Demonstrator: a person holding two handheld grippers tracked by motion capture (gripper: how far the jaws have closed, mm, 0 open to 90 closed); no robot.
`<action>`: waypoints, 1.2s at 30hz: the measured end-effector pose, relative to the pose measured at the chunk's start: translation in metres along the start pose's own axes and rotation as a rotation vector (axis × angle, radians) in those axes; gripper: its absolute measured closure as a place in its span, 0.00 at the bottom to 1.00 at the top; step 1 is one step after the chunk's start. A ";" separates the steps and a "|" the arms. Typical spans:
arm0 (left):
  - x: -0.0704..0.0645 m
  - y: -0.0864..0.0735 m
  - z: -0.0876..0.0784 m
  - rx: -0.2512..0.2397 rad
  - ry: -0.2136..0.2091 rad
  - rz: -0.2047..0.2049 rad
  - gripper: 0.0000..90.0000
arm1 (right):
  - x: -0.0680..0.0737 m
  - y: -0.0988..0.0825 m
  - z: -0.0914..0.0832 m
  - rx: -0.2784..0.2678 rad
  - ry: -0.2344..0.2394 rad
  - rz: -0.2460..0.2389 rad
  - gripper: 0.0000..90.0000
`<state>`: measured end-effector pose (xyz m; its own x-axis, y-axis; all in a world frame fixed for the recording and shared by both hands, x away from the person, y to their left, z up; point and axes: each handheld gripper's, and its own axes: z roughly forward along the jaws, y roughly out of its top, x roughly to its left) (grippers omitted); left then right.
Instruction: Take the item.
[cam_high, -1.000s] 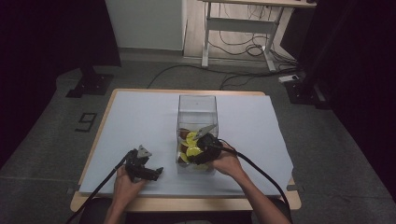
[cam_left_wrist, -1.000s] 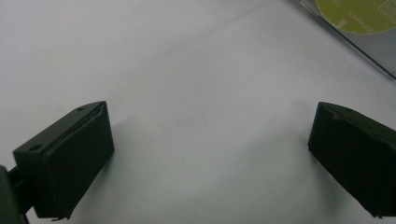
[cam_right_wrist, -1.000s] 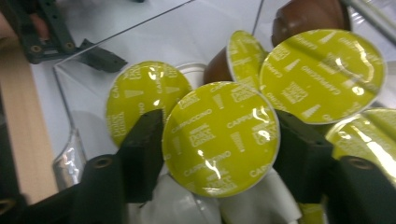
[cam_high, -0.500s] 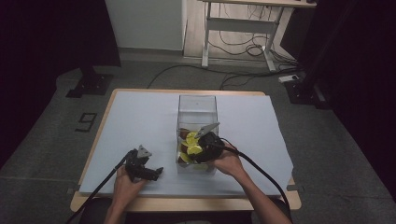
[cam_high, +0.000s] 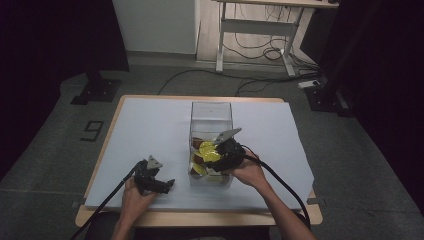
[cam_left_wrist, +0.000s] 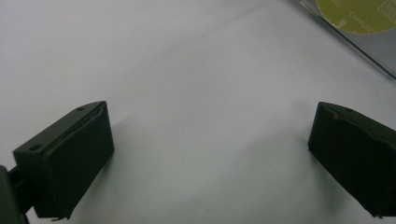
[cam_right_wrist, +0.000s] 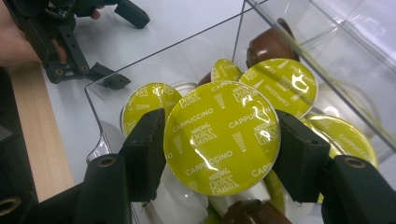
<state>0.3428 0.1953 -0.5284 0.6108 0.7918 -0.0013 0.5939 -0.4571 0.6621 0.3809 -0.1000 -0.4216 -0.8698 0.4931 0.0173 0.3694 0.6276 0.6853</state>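
A clear plastic box (cam_high: 211, 112) stands mid-table and holds several coffee capsules with yellow-green lids (cam_right_wrist: 280, 84) and some brown ones (cam_right_wrist: 268, 44). My right gripper (cam_high: 214, 155) hangs over the near end of the box, shut on one capsule (cam_right_wrist: 222, 137). That capsule's lid reads Cappuccino, and the two pads press on its rim from either side. Left of the box, my left gripper (cam_high: 167, 184) rests low over the white table cover. Its jaws (cam_left_wrist: 210, 154) stand wide open with nothing between them.
A white sheet (cam_high: 150, 130) covers the wooden table, whose near edge (cam_right_wrist: 32, 135) shows bare wood. The near corner of the box (cam_left_wrist: 355, 42) lies just ahead and to the right of the left gripper. Cables trail from both grippers toward the person.
My right gripper has lifted a little with the capsule still held, above the box's near end. The left gripper has stayed put.
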 end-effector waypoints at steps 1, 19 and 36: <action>0.000 0.000 0.000 0.000 0.000 0.000 0.00 | 0.000 0.000 -0.001 -0.004 -0.002 -0.004 0.44; 0.000 0.000 0.000 0.000 0.000 -0.001 0.00 | -0.008 0.001 -0.027 -0.038 -0.031 0.014 0.44; 0.000 0.000 0.000 0.000 0.000 -0.002 0.00 | -0.018 -0.004 -0.049 -0.044 -0.088 0.022 0.44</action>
<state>0.3429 0.1953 -0.5285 0.6098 0.7926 -0.0025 0.5953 -0.4559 0.6617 0.3797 -0.1406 -0.3888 -0.8288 0.5587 -0.0302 0.3717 0.5902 0.7166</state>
